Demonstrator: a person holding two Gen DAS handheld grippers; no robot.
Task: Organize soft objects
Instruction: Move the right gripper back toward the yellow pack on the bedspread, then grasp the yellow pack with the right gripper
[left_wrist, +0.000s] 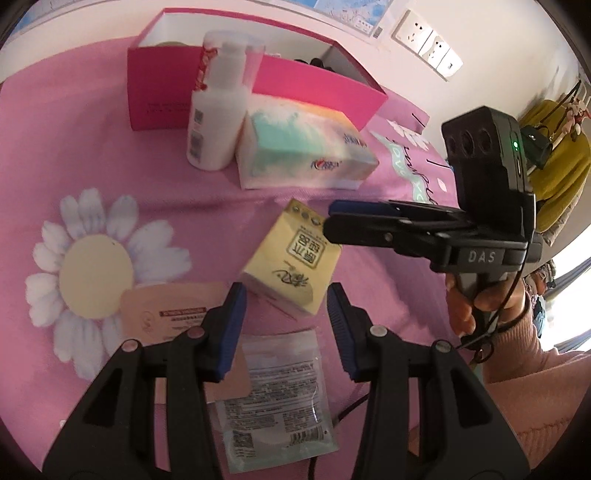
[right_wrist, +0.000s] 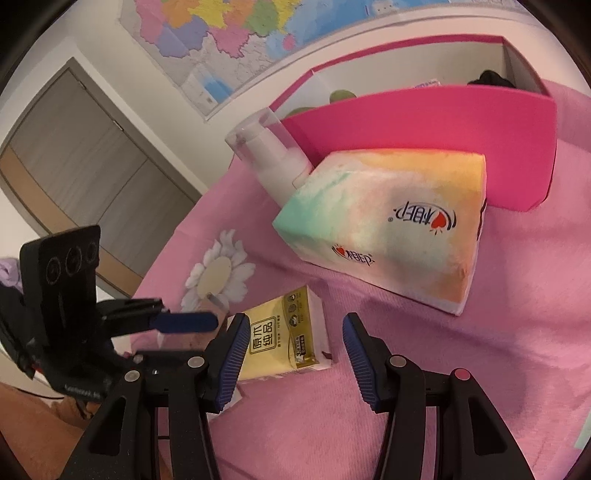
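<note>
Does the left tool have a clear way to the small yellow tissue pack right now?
Probably yes. The left tool is open with the yellow tissue pack just beyond its tips and nothing between them; the right tool hovers by the pack's far corner.

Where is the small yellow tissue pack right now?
In both wrist views the yellow tissue pack lies on the pink cloth, nearer the cameras than the large tissue pack, ahead of both open grippers.

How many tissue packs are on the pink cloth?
2: the large pastel tissue pack beside the white bottle, and the small yellow tissue pack nearer the grippers. The pink box may hide more.
</note>
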